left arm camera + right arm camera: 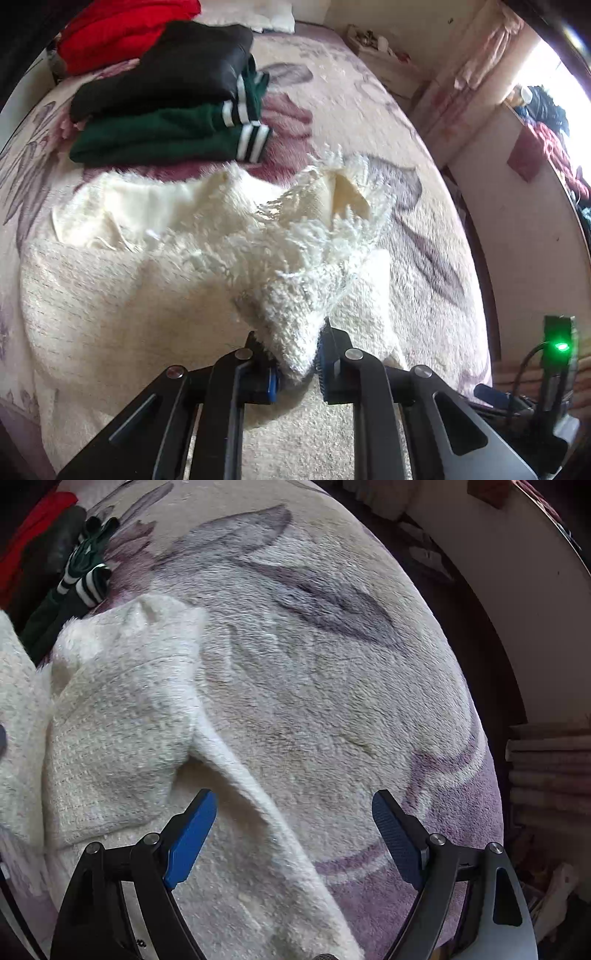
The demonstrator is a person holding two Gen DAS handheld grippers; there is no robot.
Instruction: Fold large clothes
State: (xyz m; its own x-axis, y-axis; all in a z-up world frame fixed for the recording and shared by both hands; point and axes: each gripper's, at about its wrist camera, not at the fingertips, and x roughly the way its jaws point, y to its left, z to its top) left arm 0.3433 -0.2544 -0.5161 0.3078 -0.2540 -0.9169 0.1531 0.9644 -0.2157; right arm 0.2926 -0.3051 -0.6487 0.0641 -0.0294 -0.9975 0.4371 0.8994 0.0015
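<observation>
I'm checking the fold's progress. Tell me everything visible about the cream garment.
The cream garment is large and fluffy, shaggy pile on one face, a flatter woven-looking face elsewhere. It lies spread and rumpled on the floral blanket, one flap turned over, its far edge beside the green top. The left gripper is shut on a bunched corner, lifting it into a peak. The right gripper is open above a raised fold, not gripping.

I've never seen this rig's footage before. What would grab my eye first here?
First, the fluffy cream-white garment, a bunched corner pinched in the left tool at bottom centre. Behind it, upper left, lie folded dark green, black and red clothes on the floral plush blanket.
</observation>
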